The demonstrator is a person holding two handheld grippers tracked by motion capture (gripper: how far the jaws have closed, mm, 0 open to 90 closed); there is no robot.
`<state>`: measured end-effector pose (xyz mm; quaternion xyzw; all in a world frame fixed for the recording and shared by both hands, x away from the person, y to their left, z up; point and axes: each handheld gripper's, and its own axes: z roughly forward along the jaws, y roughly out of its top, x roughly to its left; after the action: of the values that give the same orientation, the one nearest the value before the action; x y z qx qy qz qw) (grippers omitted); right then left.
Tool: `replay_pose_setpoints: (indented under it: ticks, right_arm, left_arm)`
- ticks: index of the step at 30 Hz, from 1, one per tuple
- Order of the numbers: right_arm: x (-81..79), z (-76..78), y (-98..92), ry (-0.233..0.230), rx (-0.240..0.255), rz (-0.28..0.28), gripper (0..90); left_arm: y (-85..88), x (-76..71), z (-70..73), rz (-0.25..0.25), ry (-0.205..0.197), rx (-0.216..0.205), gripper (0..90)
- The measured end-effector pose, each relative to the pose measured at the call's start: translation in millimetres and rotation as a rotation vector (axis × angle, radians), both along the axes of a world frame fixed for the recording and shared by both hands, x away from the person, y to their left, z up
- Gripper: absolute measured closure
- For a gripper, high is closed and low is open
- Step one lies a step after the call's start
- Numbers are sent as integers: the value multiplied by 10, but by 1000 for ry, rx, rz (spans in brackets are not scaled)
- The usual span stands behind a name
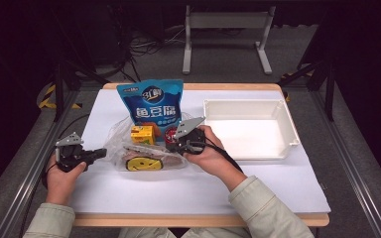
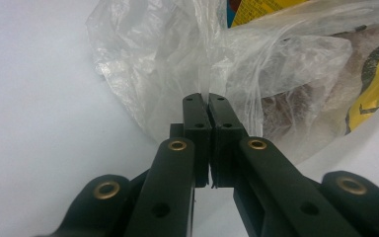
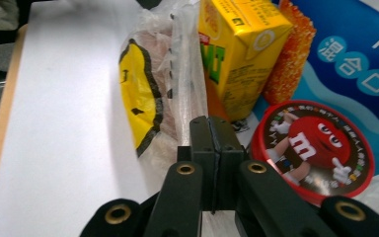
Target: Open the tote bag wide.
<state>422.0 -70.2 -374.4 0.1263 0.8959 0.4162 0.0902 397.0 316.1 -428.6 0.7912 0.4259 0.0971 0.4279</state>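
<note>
Your left gripper is clenched on the plastic bag's left edge; your right gripper, nipping its opposite edge, faces it across the bag's long axis

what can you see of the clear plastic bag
The clear plastic bag is thin, crinkled film lying slumped on the white table in front of the blue snack pouch. It holds a yellow-printed packet, and a yellow juice box stands at its open top. The left gripper pinches its edge with shut jaws; the right gripper is shut at its other side.
</note>
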Motion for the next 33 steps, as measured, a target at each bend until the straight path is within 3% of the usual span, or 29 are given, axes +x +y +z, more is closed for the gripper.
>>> replay_pose_setpoints:
  ticks: [7,17,33]
  right_arm:
    - [-165,-6,-94,22,7,29,900]
    - [-352,-148,-231,64,8,51,900]
    - [-392,-396,-363,118,-60,26,900]
  left_arm:
    - [7,5,-12,2,6,3,881]
    - [12,14,-25,9,14,6,887]
    - [5,13,-29,4,17,4,887]
